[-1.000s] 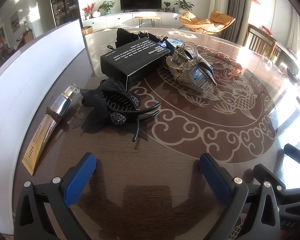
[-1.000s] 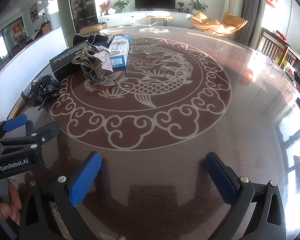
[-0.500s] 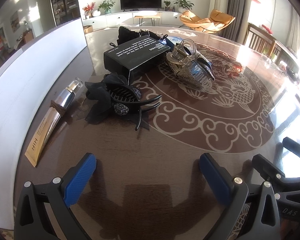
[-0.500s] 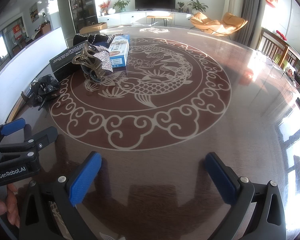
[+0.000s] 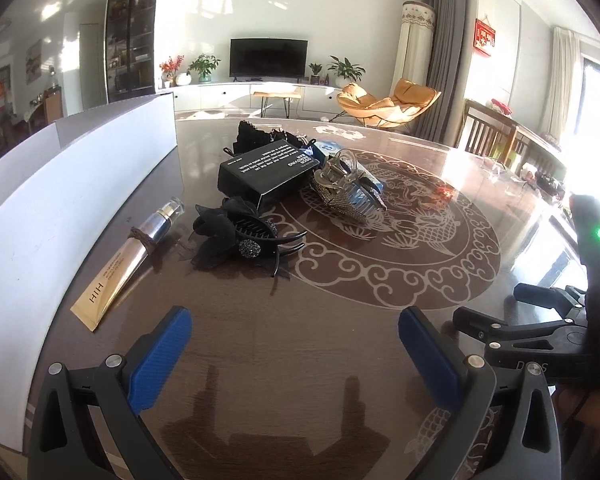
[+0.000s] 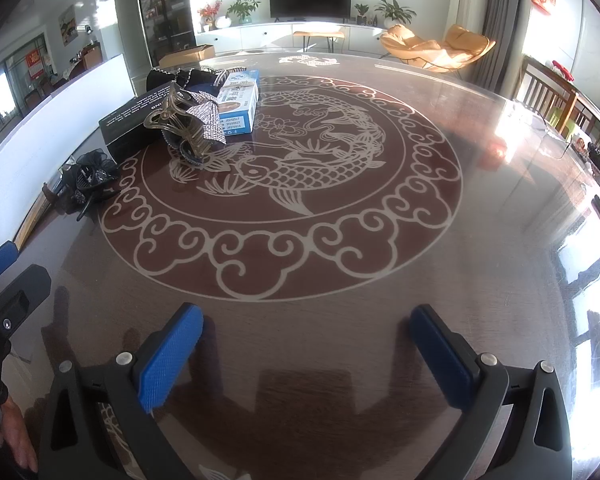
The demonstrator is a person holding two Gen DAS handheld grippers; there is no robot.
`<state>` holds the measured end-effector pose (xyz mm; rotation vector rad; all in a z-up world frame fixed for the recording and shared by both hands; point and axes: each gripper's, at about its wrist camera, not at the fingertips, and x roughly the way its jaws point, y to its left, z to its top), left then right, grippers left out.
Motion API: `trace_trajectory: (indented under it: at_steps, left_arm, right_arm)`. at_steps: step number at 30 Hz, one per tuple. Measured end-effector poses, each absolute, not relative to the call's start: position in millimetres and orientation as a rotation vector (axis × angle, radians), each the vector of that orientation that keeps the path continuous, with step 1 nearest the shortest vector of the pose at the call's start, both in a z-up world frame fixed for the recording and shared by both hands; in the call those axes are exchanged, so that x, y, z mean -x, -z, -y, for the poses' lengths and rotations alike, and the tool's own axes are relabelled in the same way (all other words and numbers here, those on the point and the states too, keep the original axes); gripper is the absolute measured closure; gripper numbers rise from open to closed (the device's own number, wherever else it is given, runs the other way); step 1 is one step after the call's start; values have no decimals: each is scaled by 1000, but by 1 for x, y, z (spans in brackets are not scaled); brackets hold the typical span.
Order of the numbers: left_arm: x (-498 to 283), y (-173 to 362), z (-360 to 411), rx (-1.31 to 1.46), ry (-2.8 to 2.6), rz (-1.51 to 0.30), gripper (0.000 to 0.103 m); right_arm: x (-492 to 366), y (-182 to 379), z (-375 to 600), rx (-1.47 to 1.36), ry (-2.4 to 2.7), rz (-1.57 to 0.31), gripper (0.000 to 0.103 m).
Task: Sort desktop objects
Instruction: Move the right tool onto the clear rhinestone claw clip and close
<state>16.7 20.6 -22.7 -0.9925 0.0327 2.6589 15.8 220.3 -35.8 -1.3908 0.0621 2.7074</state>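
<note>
In the left wrist view a black bow hair claw (image 5: 240, 238) lies ahead of my open, empty left gripper (image 5: 296, 354). Left of it lies a gold cosmetic tube (image 5: 134, 258). Behind stand a black box (image 5: 266, 172), a silver rhinestone hair claw (image 5: 348, 192), a blue-white box (image 5: 326, 148) and a black frilly item (image 5: 252, 138). My right gripper (image 6: 306, 356) is open and empty over bare table. Its view shows the black box (image 6: 130, 120), silver claw (image 6: 192, 124), blue-white box (image 6: 238, 106) and black claw (image 6: 90, 178) at far left.
A long white box wall (image 5: 80, 184) runs along the table's left edge. The dark round table (image 6: 340, 280) has a fish medallion. The right gripper's body (image 5: 560, 328) shows at the left view's right edge. Chairs (image 6: 552, 96) stand at the right.
My left gripper has pulled back and tilted up, so the objects sit farther away. The right gripper has barely moved; the left tool slid lower in its view.
</note>
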Motion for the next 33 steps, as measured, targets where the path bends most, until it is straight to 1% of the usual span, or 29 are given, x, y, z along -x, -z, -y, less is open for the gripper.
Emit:
trace_trajectory:
  at_steps: [4,9,11,18,21,22,25,27,29,33]
  left_arm:
    - [-19,21,-19,988,-2660,-37,0]
    - [-24,20,-15,970,-2680,-150,0]
    - [-27,20,-9,960,-2692,-164,0]
    - [-34,20,6,952,-2719,-103,0]
    - [-42,21,11,961,-2704,-92,0]
    - [-45,24,14,965,-2704,-84,0]
    - [-55,32,22,987,-2694,-47,0]
    - [-59,39,26,1009,-2686,-28,0]
    - [-62,44,27,1022,-2676,-23,0]
    - [-68,41,28,978,-2683,-29,0]
  right_arm:
    - [-16,36,-220,1391,-2708,-62,0]
    - [-16,36,-220,1391,-2708,-63,0]
    - [-16,36,-220,1391,-2708,-63,0]
    - [-15,36,-220,1390,-2712,-61,0]
    - [-1,25,-217,1415,-2822,-134,0]
    - [8,17,-212,1395,-2849,-127,1]
    - [46,-7,-187,1350,-2954,-53,0]
    - [79,-10,-163,1386,-2954,93,0]
    - [109,-4,-145,1458,-2904,207,0]
    - [143,14,-127,1547,-2817,319,0]
